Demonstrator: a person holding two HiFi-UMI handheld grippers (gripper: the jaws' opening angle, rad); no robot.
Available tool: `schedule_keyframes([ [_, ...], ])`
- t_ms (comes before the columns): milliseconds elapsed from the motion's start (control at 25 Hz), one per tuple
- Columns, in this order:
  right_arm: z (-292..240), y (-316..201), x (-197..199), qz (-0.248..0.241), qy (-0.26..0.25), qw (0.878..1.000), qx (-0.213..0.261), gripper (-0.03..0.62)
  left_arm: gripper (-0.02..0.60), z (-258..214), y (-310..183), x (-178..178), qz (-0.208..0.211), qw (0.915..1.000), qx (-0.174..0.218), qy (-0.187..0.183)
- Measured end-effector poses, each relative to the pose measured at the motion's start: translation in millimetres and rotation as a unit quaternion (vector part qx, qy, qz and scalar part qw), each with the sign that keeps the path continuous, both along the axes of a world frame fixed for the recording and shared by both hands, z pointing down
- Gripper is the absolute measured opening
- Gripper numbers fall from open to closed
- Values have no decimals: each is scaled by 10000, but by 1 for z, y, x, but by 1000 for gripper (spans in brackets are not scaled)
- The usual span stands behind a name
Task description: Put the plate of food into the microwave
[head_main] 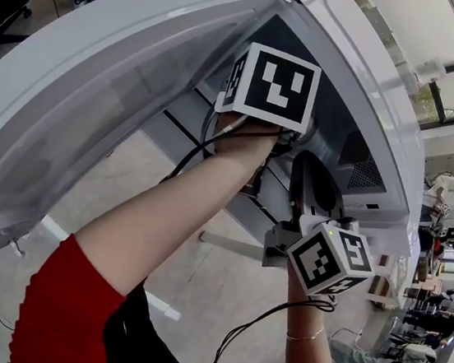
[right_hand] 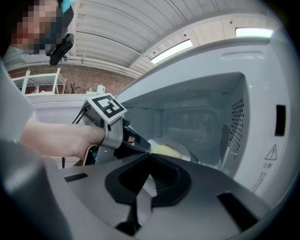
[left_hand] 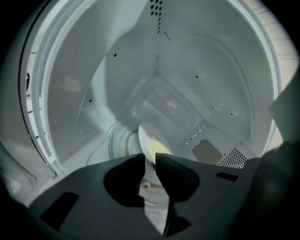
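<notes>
A white plate [left_hand: 146,136] with yellow food [left_hand: 159,149] lies on the floor of the white microwave [head_main: 116,91], well inside the cavity. My left gripper [left_hand: 150,157] reaches in through the opening. Its jaws stand a little apart with the plate's near rim between the tips, and the pads do not press on it. From the right gripper view, the left gripper [right_hand: 143,144] sits at the plate [right_hand: 180,149] beside the food [right_hand: 165,151]. My right gripper [right_hand: 149,155] hovers outside the opening with its tips together and nothing held. In the head view it [head_main: 309,165] hangs below the left marker cube [head_main: 274,85].
The cavity's back wall [left_hand: 187,79] and the vented right wall [right_hand: 236,119] close in around the left gripper. A black cable [head_main: 198,151] trails over the left forearm. People sit at desks [head_main: 453,200] off to the right. A white frame [right_hand: 42,79] stands behind.
</notes>
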State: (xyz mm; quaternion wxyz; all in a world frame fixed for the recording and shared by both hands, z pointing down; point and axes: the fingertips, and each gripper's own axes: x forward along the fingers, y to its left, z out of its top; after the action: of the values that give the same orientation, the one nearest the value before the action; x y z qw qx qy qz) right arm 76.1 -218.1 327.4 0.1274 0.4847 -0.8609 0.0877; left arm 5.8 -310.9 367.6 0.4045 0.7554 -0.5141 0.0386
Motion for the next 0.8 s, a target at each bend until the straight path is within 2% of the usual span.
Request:
schedule_keyframes([
  [520,3,0,5,-11,73,10000,-19,15,78,2,1,4,237,9976,87,-646],
  [800,1,0,7,-35,56,10000,-19,15,87,8,2,3,288,9966,-55,-770],
])
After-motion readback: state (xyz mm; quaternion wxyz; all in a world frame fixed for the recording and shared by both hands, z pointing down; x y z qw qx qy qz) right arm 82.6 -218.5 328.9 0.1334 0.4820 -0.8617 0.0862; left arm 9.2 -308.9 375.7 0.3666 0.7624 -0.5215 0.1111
